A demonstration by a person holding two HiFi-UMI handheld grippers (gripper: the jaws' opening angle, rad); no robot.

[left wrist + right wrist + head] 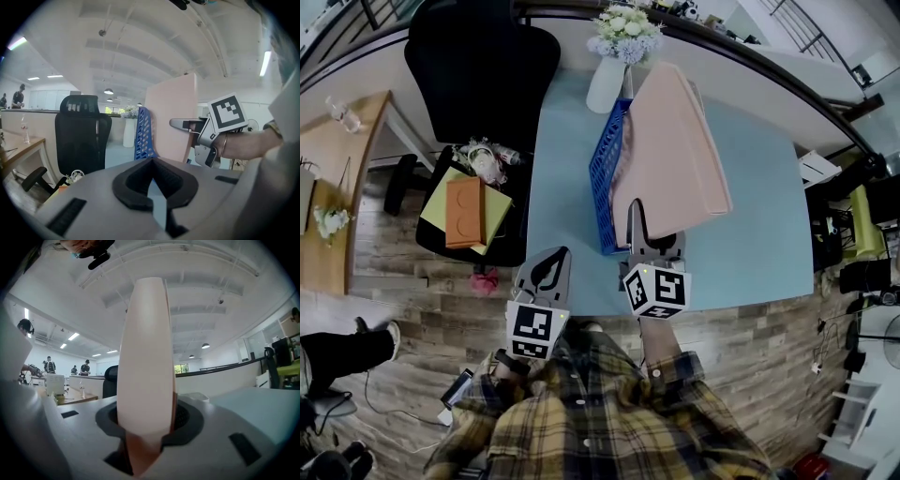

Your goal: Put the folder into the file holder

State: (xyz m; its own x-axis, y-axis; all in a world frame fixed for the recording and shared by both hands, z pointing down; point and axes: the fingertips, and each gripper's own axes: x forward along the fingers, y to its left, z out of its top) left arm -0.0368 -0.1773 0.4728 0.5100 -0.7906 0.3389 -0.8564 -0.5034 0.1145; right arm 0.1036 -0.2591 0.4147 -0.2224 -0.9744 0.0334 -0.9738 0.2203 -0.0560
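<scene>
My right gripper (pixel 654 246) gripped the pink folder (pixel 675 150), which leaned right over the blue file holder (pixel 602 187) and could miss its slot; my left gripper (pixel 548 267) was closed, empty.

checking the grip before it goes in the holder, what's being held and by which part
The pink folder, clamped at its near edge between the jaws of the right hand-held gripper. The left hand-held gripper holds nothing.

Bright, even light from ceiling strips (pixel 265 63); fisheye bends the edges, corners go black; nearest surfaces perhaps slightly soft.
</scene>
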